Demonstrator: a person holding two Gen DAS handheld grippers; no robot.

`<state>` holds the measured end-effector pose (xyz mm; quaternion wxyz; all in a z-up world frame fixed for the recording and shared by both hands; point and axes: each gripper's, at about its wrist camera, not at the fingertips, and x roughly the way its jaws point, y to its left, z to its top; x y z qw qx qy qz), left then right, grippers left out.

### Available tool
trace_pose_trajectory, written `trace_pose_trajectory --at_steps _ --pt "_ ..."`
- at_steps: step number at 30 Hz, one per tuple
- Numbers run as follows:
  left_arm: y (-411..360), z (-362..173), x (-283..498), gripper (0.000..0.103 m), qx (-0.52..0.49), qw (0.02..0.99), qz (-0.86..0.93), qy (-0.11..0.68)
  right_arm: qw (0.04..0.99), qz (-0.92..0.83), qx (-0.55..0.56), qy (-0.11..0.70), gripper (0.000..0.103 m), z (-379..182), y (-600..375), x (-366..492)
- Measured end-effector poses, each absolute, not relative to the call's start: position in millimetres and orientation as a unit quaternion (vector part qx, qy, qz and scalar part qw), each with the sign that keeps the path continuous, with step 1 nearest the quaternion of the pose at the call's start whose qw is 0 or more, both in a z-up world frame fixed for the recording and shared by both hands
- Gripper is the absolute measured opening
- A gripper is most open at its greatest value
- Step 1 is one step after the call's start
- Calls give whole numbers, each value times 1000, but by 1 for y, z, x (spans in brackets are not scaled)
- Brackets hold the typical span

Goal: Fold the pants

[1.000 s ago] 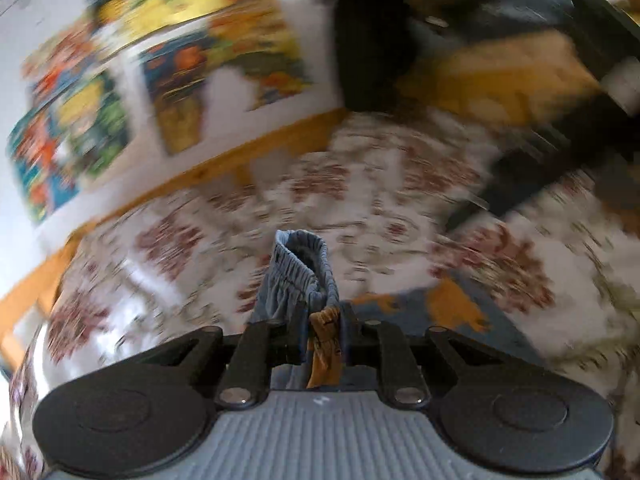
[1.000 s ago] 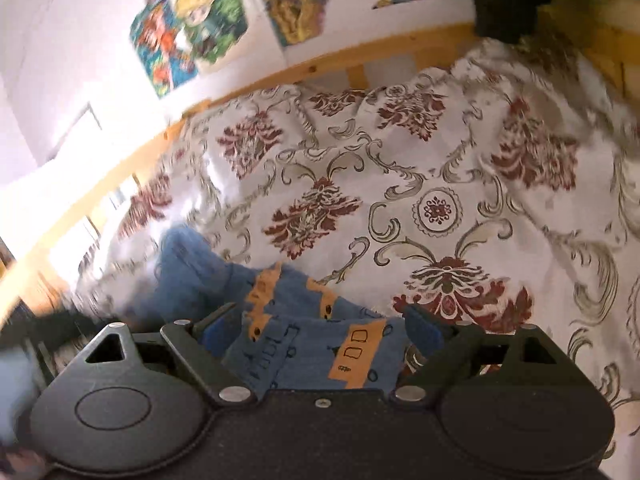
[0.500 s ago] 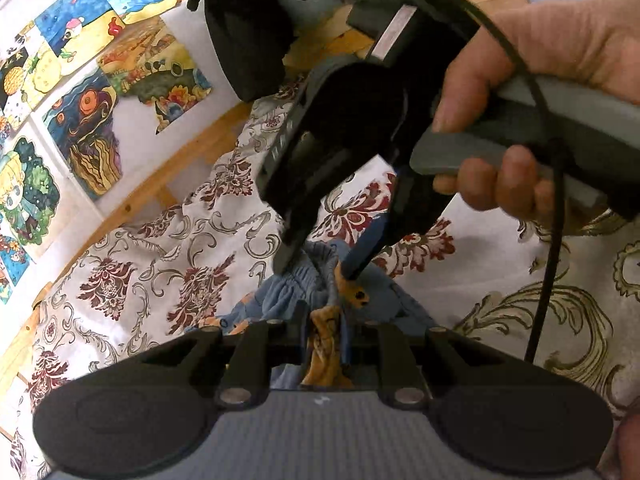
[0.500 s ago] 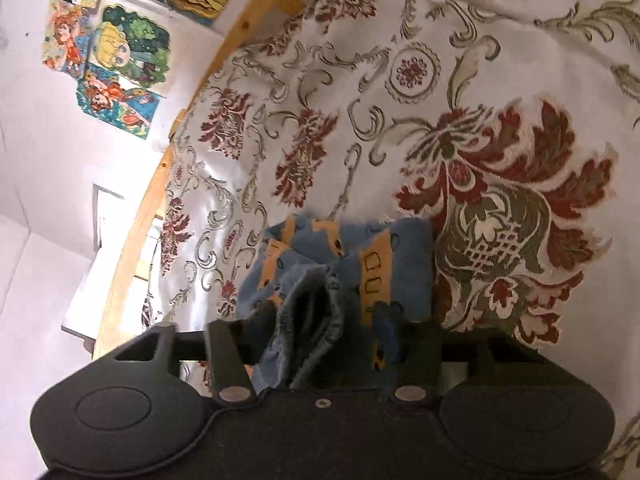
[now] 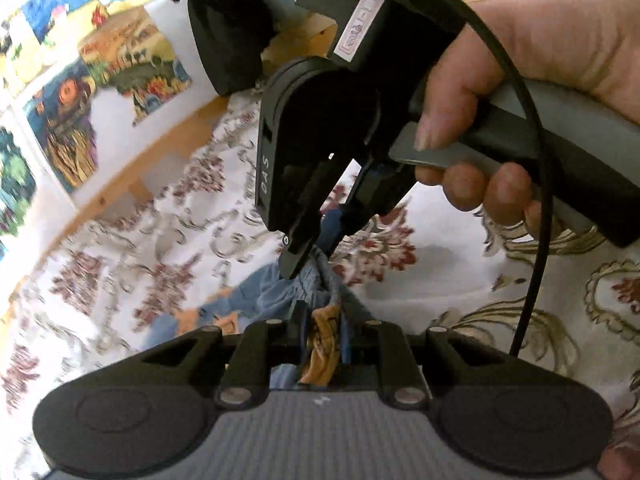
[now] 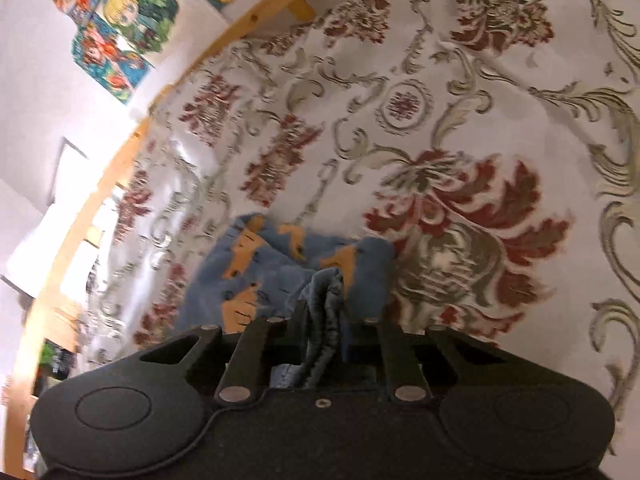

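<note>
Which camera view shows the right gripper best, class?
The left wrist view: it shows the whole right gripper from outside, held in a hand, jaws shut on the blue pants. The right wrist view shows only its own base and jaws pinching gathered fabric.

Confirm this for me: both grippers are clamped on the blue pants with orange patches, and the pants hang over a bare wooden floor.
Not quite. Both the left gripper and the right gripper are shut on the blue pants, but beneath them lies a white bedspread with red floral print, not a bare wooden floor. The right wrist view shows it most clearly.
</note>
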<state>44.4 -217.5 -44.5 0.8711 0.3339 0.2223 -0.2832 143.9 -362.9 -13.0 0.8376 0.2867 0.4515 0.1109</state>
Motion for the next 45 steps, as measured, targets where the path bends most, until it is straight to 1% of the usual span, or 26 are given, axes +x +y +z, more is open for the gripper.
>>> trace_pose_trajectory --at_steps 4,5,6,7,9,10,11,12,13,14,15,16,17,20,23,25,28,30,33,37,38,40,41,42,44,45 --pt "-216 -53 46 20 322 866 -300 236 837 100 274 463 16 -21 -364 143" --pt "-215 -55 47 23 317 865 -304 242 836 99 271 467 17 -23 -362 143" --pt "-212 -56 48 30 307 863 -312 251 834 97 269 471 23 -26 -362 144" --pt "-209 -55 49 33 293 862 -321 261 834 93 267 473 27 -28 -361 144" --pt "-199 -50 51 52 262 858 -340 283 840 78 255 473 46 -27 -362 143" --pt "-192 -45 51 54 250 855 -349 291 844 73 250 468 48 -24 -363 140" --pt "-185 -39 52 57 239 852 -360 297 851 66 244 460 56 -20 -365 137" --pt "-176 -32 54 62 225 849 -367 306 859 58 236 450 66 -14 -366 132" --pt "-164 -24 57 66 210 848 -371 314 868 54 226 438 71 -9 -367 127" --pt "-149 -14 62 74 190 850 -373 319 877 51 216 426 80 -5 -367 122" --pt "-135 -7 67 83 172 855 -370 320 888 46 199 412 84 1 -365 117" --pt "-120 0 74 87 151 863 -361 319 897 42 182 401 85 5 -362 115" --pt "-104 5 83 90 125 873 -348 320 907 40 159 388 87 9 -355 113" --pt "-66 6 114 90 61 894 -284 341 930 29 75 359 96 13 -326 111" --pt "-49 -17 138 90 69 911 -191 359 938 7 -36 344 102 6 -287 108" --pt "-42 -38 150 89 69 903 -137 401 927 -6 -123 355 102 -10 -262 107" --pt "-19 -56 159 93 5 886 -138 443 903 -7 -218 370 102 -38 -246 103" --pt "-13 -54 158 93 6 883 -144 446 904 -2 -218 369 102 -40 -249 104" --pt "-9 -35 149 92 5 887 -127 443 920 1 -155 360 102 -16 -264 102" --pt "-8 8 134 94 -18 931 -146 334 955 -1 -98 279 102 15 -272 86" --pt "-9 15 136 94 -34 936 -164 308 961 12 -83 265 99 17 -273 87" --pt "-15 20 149 94 -76 928 -228 284 962 66 -47 262 89 17 -272 95" --pt "-19 19 160 94 -94 915 -267 286 957 96 -31 272 79 13 -270 102" --pt "-22 16 170 92 -104 902 -299 292 951 120 -22 284 65 9 -268 108" --pt "-29 3 192 88 -109 873 -354 316 937 149 -23 315 49 -2 -266 117" --pt "-33 -6 201 87 -111 862 -366 332 932 151 -26 328 45 -7 -266 120"
